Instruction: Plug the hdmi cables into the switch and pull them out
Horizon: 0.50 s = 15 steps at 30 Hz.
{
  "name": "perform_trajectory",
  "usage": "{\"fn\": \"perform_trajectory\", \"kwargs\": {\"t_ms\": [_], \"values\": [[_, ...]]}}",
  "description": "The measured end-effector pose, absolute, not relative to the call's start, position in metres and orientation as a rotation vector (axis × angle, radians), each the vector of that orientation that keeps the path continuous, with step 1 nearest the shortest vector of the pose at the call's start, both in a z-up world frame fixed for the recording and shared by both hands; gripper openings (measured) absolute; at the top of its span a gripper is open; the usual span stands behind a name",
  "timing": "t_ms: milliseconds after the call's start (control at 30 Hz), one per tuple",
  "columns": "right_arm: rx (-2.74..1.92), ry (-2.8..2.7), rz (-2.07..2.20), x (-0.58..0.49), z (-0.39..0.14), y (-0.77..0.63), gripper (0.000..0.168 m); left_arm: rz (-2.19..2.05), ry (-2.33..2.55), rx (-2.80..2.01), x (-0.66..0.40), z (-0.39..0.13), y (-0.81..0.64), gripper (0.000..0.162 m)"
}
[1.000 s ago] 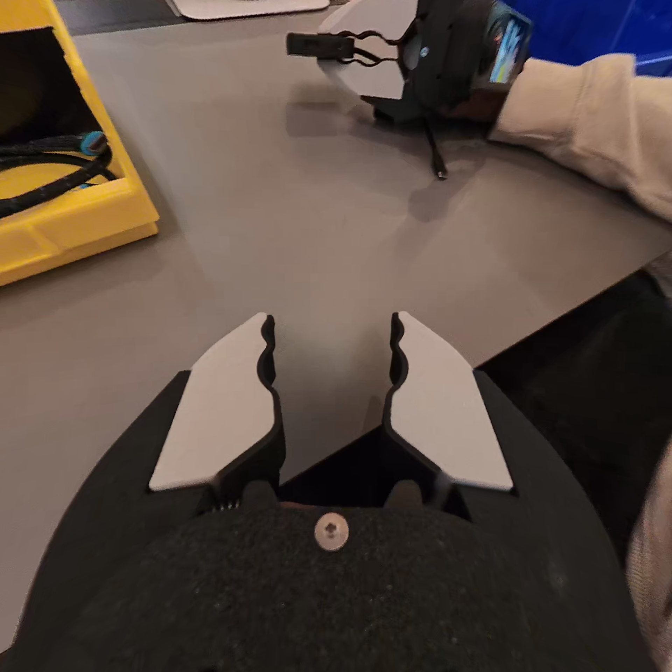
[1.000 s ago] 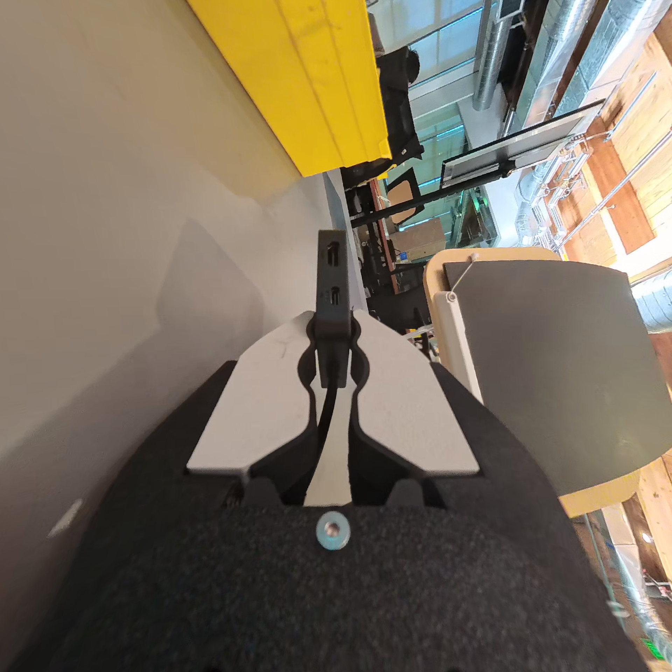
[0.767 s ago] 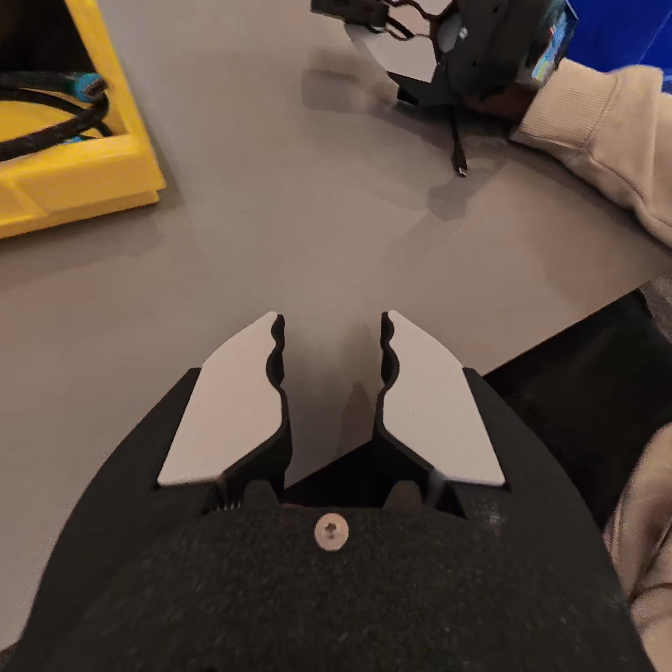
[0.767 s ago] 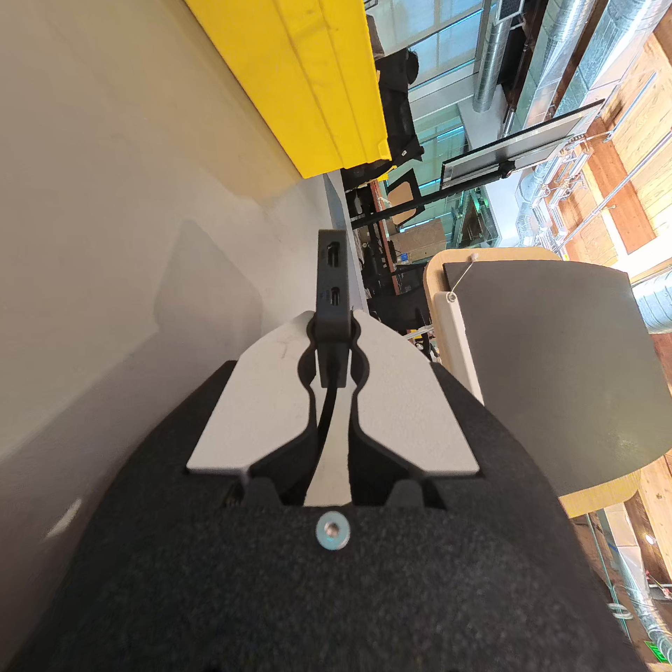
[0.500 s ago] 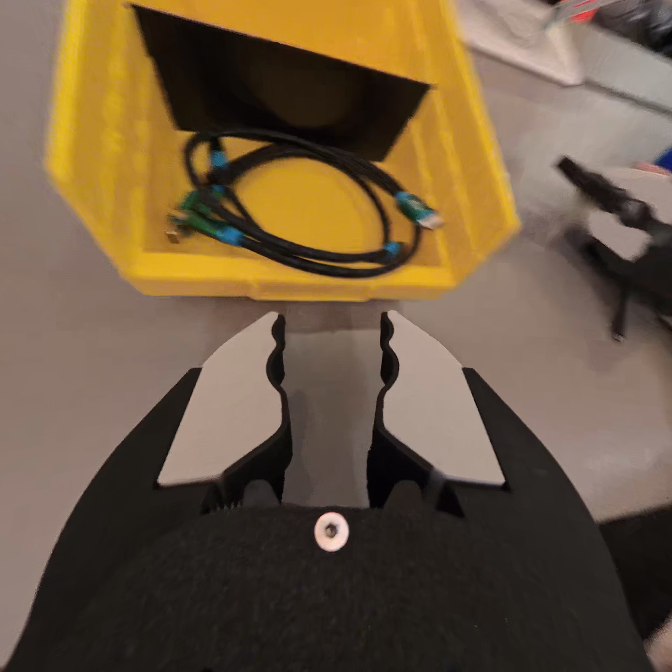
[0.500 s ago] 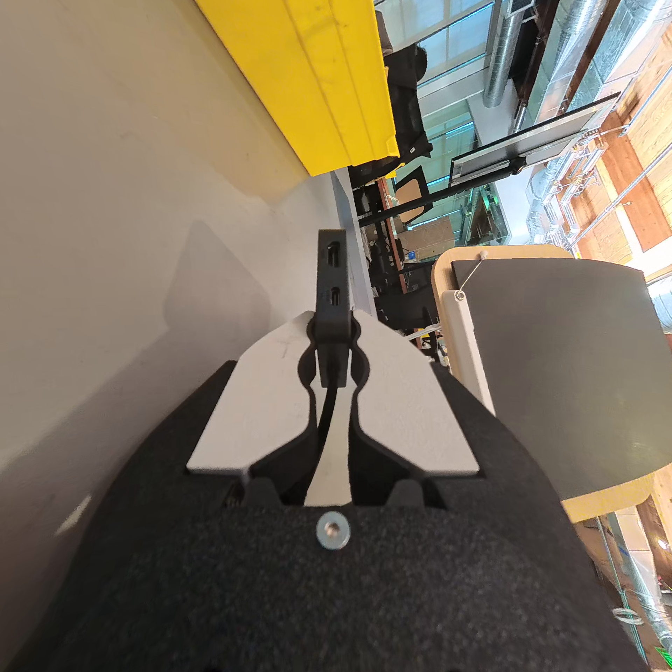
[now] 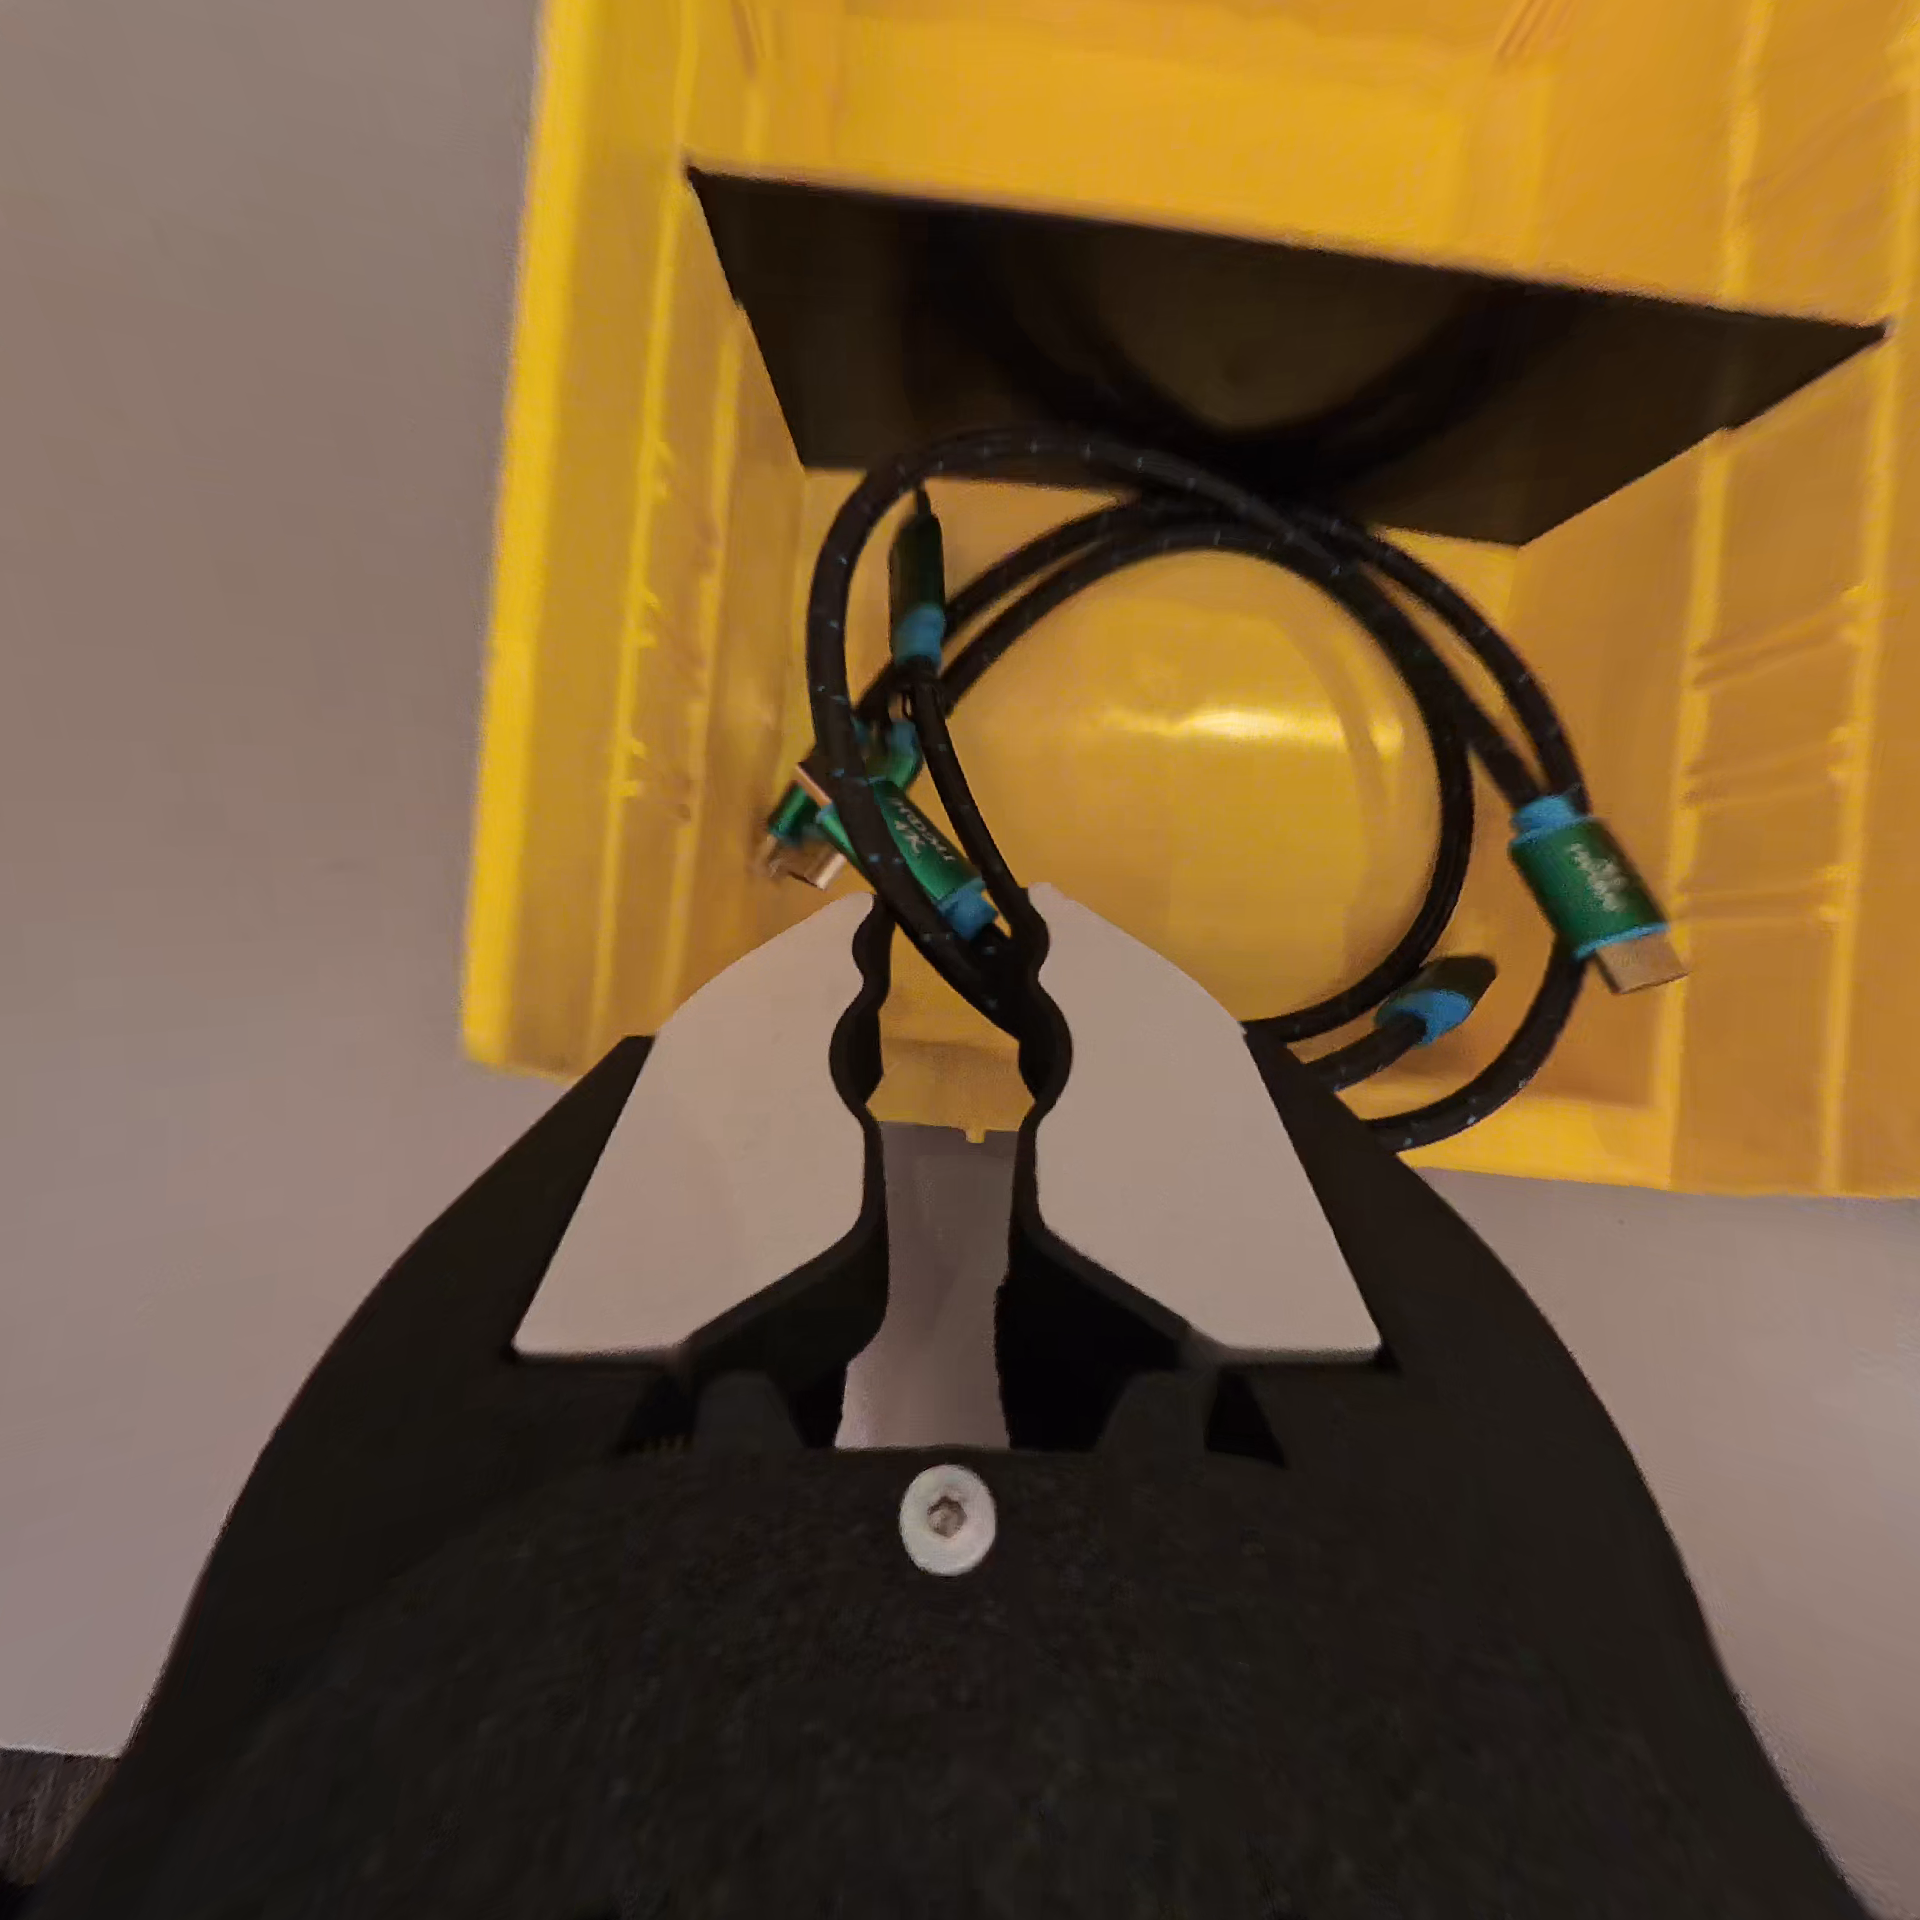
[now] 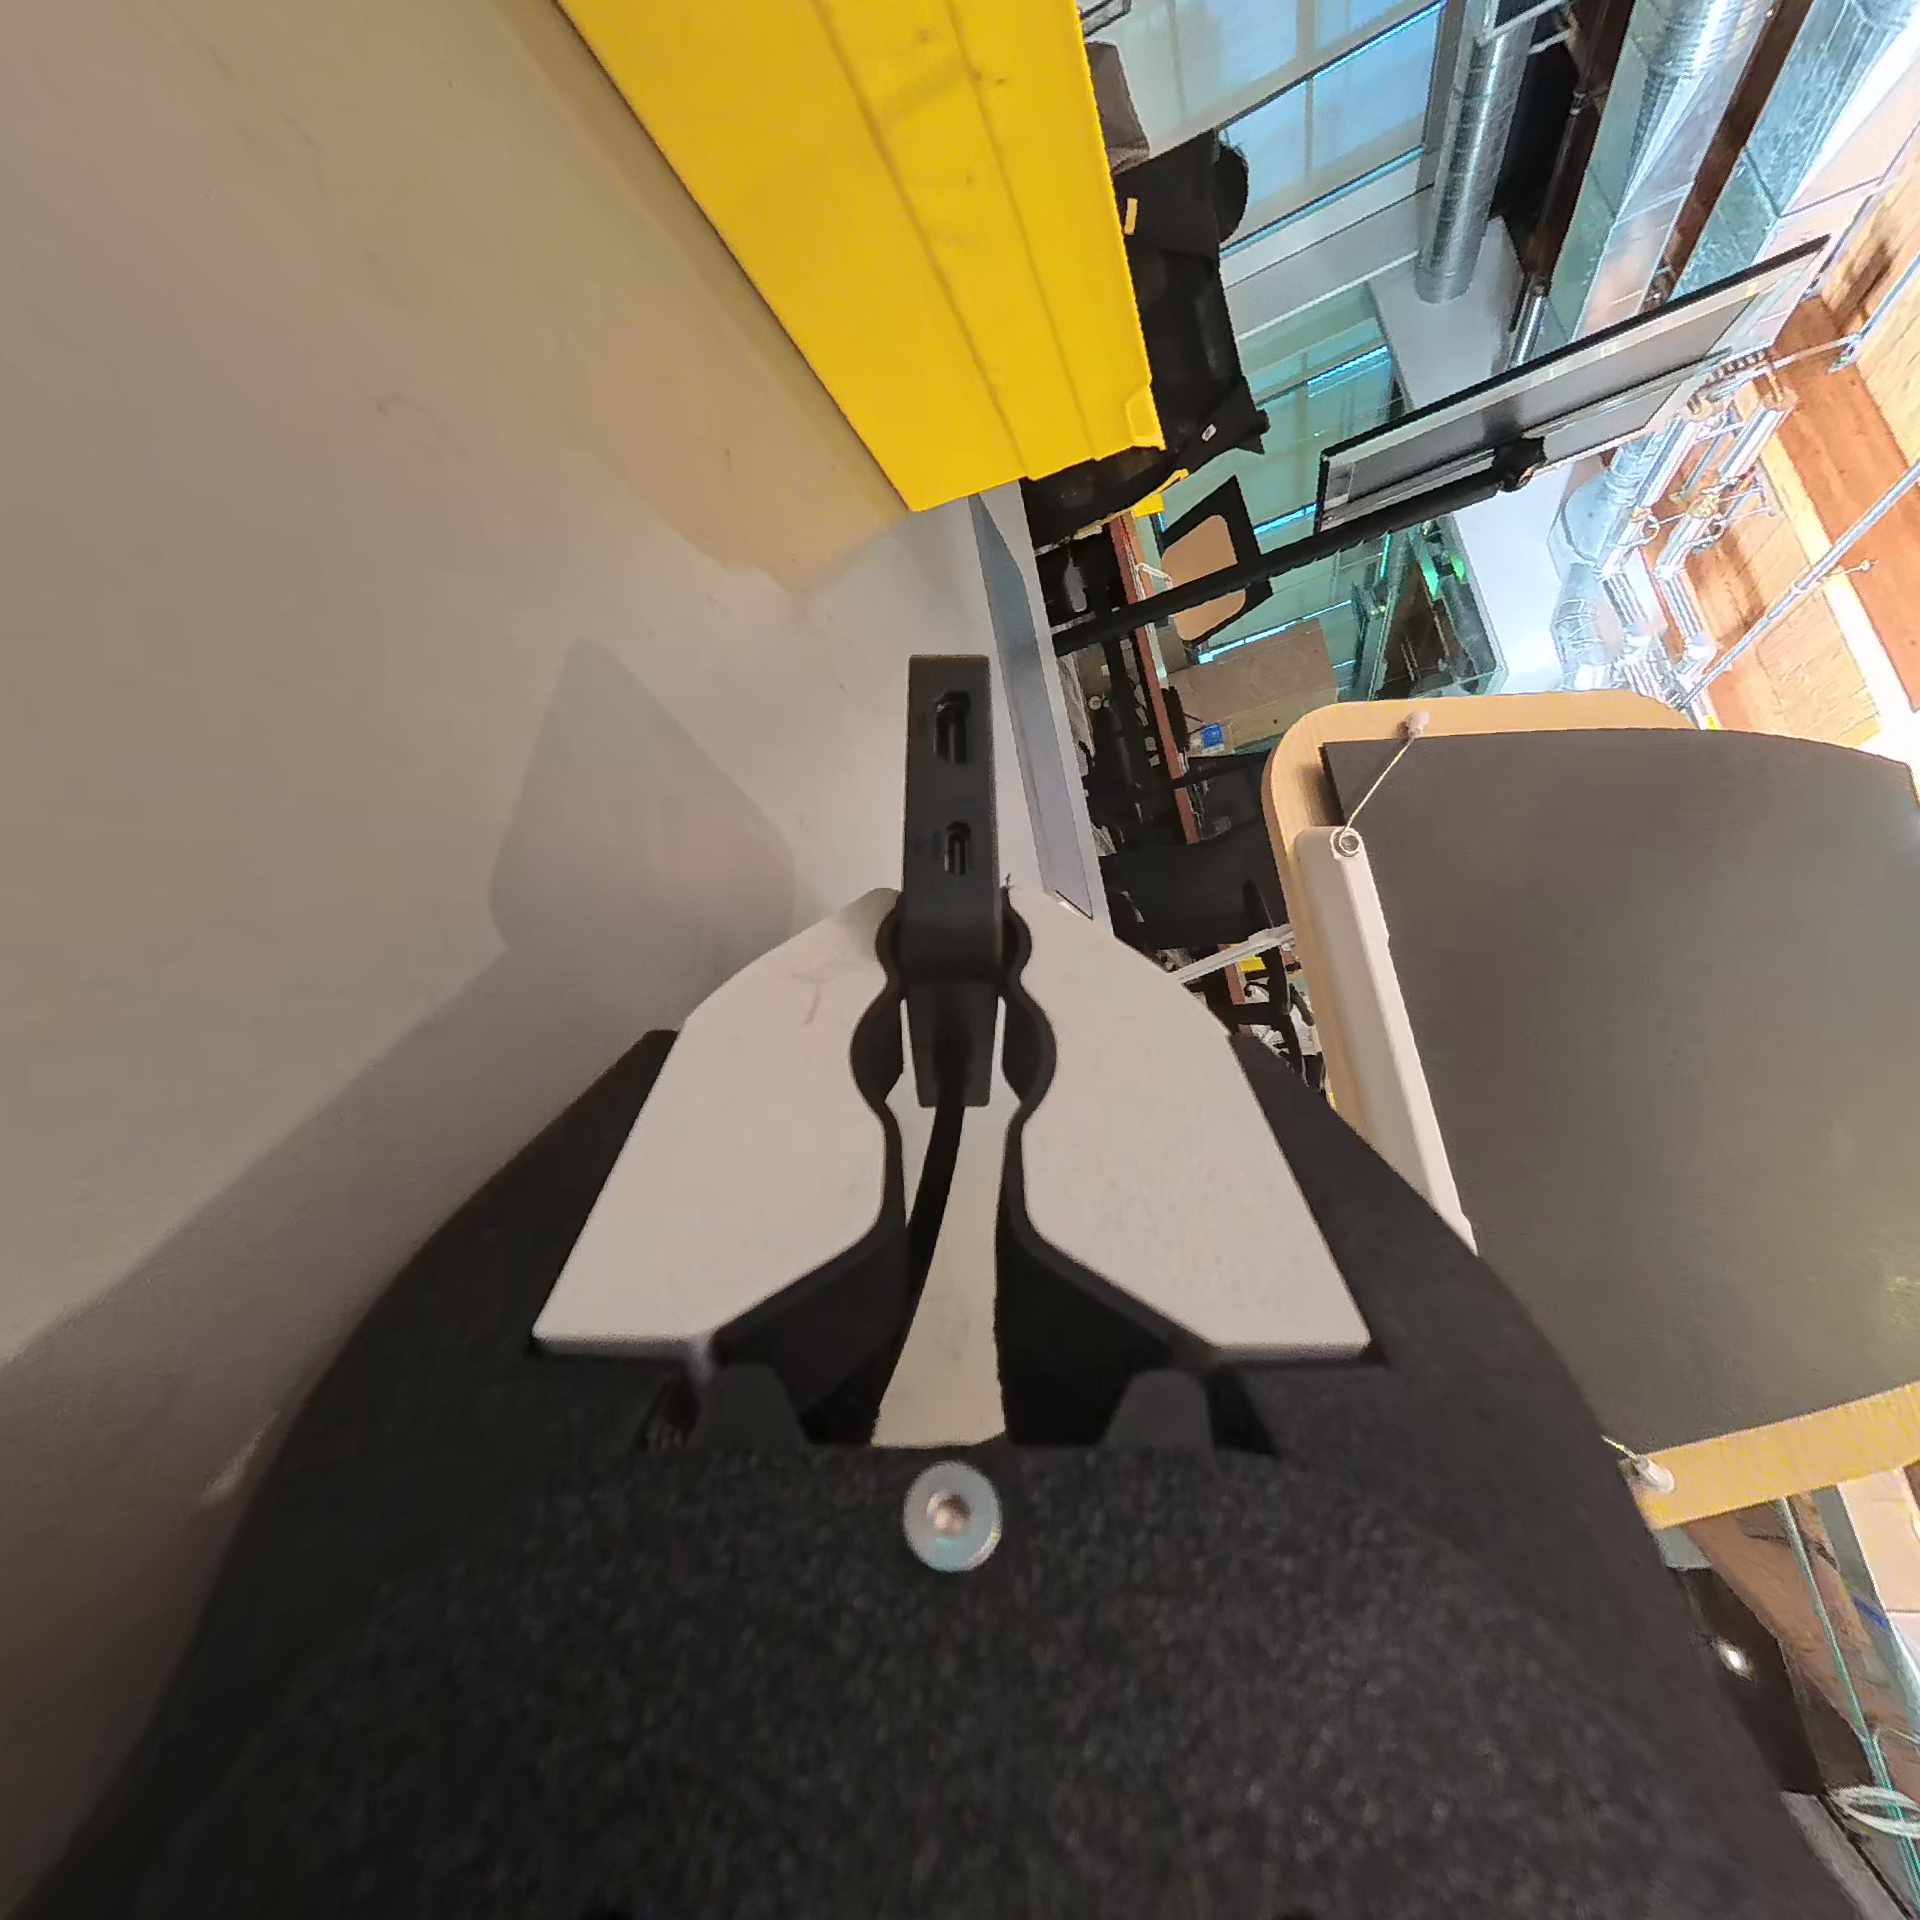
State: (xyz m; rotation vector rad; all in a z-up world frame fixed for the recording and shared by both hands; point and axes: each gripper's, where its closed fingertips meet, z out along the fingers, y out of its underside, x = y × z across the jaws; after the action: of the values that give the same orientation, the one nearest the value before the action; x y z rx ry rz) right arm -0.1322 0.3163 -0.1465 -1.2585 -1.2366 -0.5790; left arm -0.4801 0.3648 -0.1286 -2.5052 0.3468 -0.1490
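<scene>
Swung away from the bare table (image 7: 239, 520), the left tool (image 7: 951, 914) now reaches over the near wall of the yellow bin (image 7: 582, 727). Its jaws stand narrowly apart around a green HDMI plug (image 7: 930, 847) and black braided HDMI cables (image 7: 1143, 488) coiled just ahead. Nothing is gripped yet. The right tool (image 8: 945, 935) remains clamped on the black switch (image 8: 951, 790), ports facing forward and empty. Judgement: first cable pickup is imminent.
</scene>
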Motion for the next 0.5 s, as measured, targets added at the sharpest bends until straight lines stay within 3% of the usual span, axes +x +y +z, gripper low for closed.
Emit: {"fn": "perform_trajectory", "kwargs": {"t_ms": [367, 500], "values": [[-1.255, -1.233, -0.576, -0.132, -0.146, 0.316, 0.014, -0.093, 0.471, -2.052, -0.468, 0.003, 0.353, 0.012], [-1.250, -1.239, -0.584, -0.133, -0.146, 0.315, 0.014, -0.093, 0.466, -1.943, -0.467, 0.025, 0.355, 0.010]]}}
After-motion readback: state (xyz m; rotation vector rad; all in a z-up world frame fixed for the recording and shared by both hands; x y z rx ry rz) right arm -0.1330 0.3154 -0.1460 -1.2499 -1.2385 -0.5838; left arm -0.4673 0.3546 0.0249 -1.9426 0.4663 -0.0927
